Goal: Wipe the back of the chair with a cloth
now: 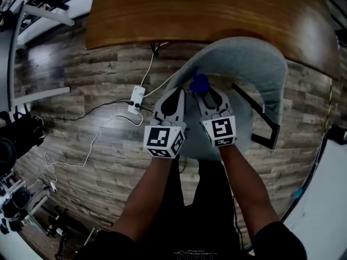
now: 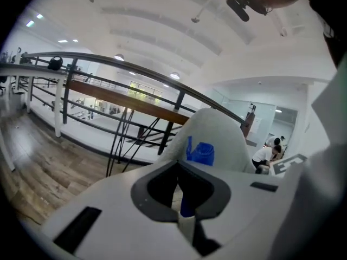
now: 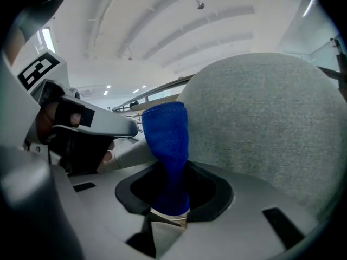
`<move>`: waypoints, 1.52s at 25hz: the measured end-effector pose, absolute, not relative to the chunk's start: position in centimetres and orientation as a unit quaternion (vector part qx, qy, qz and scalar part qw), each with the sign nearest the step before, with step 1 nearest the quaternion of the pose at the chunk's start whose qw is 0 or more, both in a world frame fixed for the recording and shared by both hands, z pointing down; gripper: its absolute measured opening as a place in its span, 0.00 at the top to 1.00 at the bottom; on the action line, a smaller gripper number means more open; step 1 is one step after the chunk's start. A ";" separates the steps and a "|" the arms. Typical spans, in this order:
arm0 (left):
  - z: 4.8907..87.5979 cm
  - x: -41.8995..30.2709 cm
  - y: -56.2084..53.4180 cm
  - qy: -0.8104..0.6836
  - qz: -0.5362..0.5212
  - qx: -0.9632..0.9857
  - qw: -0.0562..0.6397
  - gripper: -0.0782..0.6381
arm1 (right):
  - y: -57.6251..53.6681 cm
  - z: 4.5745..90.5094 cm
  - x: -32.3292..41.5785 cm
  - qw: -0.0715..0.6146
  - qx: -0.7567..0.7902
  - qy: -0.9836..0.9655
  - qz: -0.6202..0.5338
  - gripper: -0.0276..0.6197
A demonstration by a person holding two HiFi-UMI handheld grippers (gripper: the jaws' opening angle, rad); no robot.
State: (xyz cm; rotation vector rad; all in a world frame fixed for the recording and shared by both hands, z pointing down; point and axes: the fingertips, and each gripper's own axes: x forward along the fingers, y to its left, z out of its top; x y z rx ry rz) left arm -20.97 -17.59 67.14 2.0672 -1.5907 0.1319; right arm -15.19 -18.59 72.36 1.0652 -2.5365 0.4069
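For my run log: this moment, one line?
left gripper: shut on cloth | right gripper: shut on cloth | cloth: at chair back

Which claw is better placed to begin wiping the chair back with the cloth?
Right, probably: the right claw is shut on the blue cloth, beside the grey chair back. The left claw shows no sure grip.

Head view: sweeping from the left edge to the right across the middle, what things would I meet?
White power strip on the wooden floor → left gripper → right gripper holding the blue cloth → black frame of the grey chair.
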 end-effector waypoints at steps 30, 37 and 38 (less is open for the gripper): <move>71.7 -17.0 -18.3 -0.547 0.105 0.790 0.257 0.88 | -23.6 77.1 -14.4 0.182 0.397 -0.886 0.156 0.79; 71.7 -14.2 -20.5 -0.528 0.105 0.803 0.254 0.88 | -25.1 77.5 -11.2 0.189 0.438 -0.866 0.153 0.79; 71.7 -14.1 -20.5 -0.526 0.105 0.804 0.257 0.88 | -25.0 77.5 -11.0 0.192 0.442 -0.863 0.152 0.79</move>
